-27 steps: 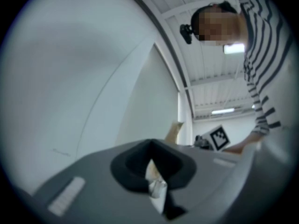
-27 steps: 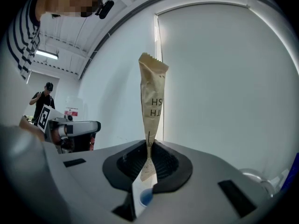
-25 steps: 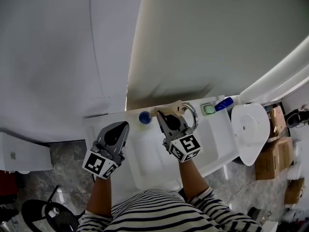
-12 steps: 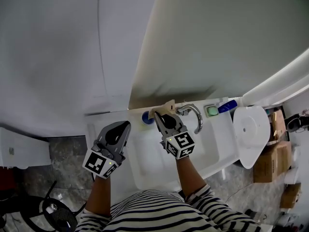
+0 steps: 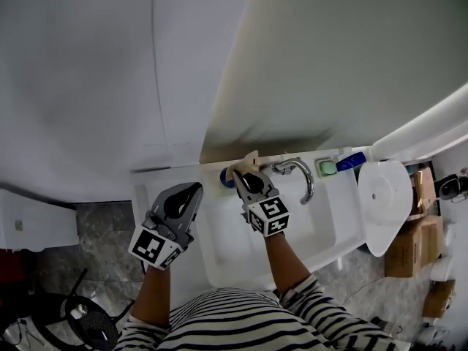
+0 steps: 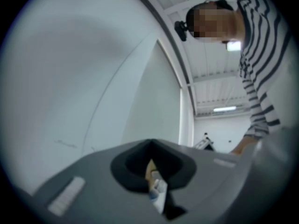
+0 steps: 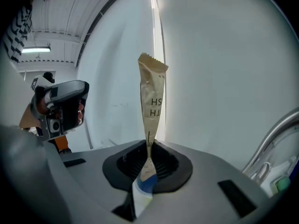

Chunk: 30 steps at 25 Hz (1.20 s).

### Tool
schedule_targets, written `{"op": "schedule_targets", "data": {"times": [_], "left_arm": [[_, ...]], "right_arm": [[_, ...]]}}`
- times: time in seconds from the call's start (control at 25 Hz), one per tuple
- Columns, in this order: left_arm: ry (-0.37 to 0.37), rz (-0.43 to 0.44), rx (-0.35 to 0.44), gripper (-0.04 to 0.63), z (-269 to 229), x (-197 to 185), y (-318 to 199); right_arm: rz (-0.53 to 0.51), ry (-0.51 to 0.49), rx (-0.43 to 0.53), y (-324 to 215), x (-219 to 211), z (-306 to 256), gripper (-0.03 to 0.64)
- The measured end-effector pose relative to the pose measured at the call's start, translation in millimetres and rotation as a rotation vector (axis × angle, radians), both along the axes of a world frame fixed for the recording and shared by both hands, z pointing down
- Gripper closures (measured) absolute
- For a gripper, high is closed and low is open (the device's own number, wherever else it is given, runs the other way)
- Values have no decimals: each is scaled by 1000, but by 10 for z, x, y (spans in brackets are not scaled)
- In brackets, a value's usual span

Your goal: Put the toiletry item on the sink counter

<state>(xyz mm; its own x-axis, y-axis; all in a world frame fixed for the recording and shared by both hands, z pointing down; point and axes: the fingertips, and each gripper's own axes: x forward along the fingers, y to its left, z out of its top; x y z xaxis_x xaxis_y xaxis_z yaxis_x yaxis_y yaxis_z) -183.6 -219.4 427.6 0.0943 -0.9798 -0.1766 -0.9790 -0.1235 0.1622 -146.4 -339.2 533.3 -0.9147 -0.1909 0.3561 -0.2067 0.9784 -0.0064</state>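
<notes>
1. My right gripper (image 5: 243, 178) is clenched on a thin beige sachet (image 7: 152, 101); the jaws pinch its lower end and the rest stands up out of them.
2. In the head view the sachet is at the middle of the frame, over the back edge of the white sink counter (image 5: 157, 189). It is just beside a blue round thing (image 5: 226, 178) and to the left of the faucet (image 5: 300, 172).
3. I cannot tell if the sachet touches the counter.
4. My left gripper (image 5: 193, 190) has its jaws pressed together and grasps nothing. It is in the lower left part of the frame, over the left rim of the basin (image 5: 234, 247), well apart from the sachet.
</notes>
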Motion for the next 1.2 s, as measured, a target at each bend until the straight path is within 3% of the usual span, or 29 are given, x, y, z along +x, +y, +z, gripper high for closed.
{"op": "schedule_targets", "data": {"times": [1.2], "left_arm": [[3, 23, -29, 588, 129, 13, -82]], "right_arm": [[33, 170, -63, -77, 0, 584, 589]]}}
